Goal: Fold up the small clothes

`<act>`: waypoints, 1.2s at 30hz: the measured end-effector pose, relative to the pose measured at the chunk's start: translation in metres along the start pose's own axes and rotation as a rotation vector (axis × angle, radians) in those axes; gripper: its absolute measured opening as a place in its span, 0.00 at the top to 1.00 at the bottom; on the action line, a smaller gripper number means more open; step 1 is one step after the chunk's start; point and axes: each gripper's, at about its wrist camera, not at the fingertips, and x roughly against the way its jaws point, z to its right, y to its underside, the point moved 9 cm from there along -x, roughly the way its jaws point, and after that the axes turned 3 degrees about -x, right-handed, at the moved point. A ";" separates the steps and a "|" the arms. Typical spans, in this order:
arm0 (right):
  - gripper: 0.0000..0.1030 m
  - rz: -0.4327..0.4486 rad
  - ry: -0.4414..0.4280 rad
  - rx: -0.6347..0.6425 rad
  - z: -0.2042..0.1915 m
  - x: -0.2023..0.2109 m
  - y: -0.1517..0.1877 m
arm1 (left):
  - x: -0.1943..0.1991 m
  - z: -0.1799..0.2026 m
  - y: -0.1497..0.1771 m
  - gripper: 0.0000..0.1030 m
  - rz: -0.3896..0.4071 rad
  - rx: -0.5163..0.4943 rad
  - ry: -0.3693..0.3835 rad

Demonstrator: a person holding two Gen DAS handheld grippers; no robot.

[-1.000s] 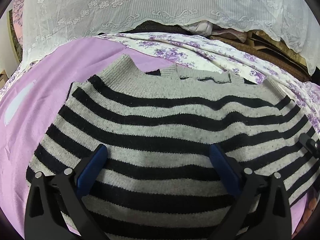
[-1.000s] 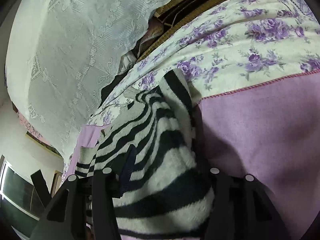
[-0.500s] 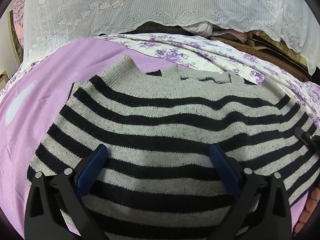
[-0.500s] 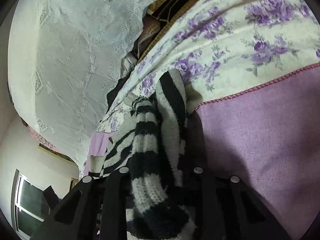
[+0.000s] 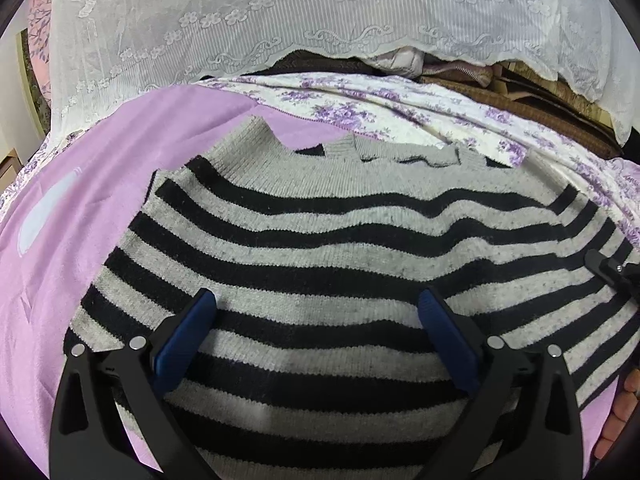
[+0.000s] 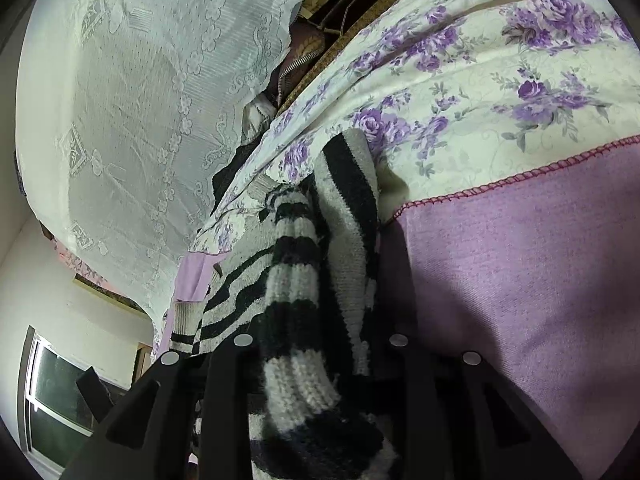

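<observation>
A grey and black striped knit sweater (image 5: 340,240) lies spread on a purple blanket (image 5: 120,152), neckline at the far side. My left gripper (image 5: 316,304) is open, its blue-padded fingers (image 5: 188,332) hovering over the sweater's lower middle. In the right wrist view my right gripper (image 6: 316,344) is shut on a bunched fold of the sweater's right edge (image 6: 296,280), lifted off the purple blanket (image 6: 520,280). The right gripper's tip (image 5: 608,268) shows at the right edge of the left wrist view.
A floral purple-and-cream sheet (image 5: 400,108) lies beyond the sweater. White lace fabric (image 5: 280,12) hangs over stacked brown items (image 5: 540,100) at the back. A window (image 6: 60,392) shows at lower left in the right wrist view.
The right gripper closed tighter on the sweater's edge, bunching it into a narrow fold and lifting it. The left gripper stayed open and nearly still.
</observation>
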 end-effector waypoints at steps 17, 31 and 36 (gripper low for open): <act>0.70 0.011 0.001 0.008 0.002 0.003 -0.001 | 0.024 0.006 -0.004 0.05 0.098 -0.056 -0.032; 0.70 0.017 0.031 0.040 -0.002 0.007 0.001 | 0.031 0.002 -0.003 0.05 0.117 -0.050 -0.045; 0.70 0.017 0.044 0.050 -0.002 0.008 0.003 | 0.037 -0.013 0.006 0.05 0.080 -0.069 -0.036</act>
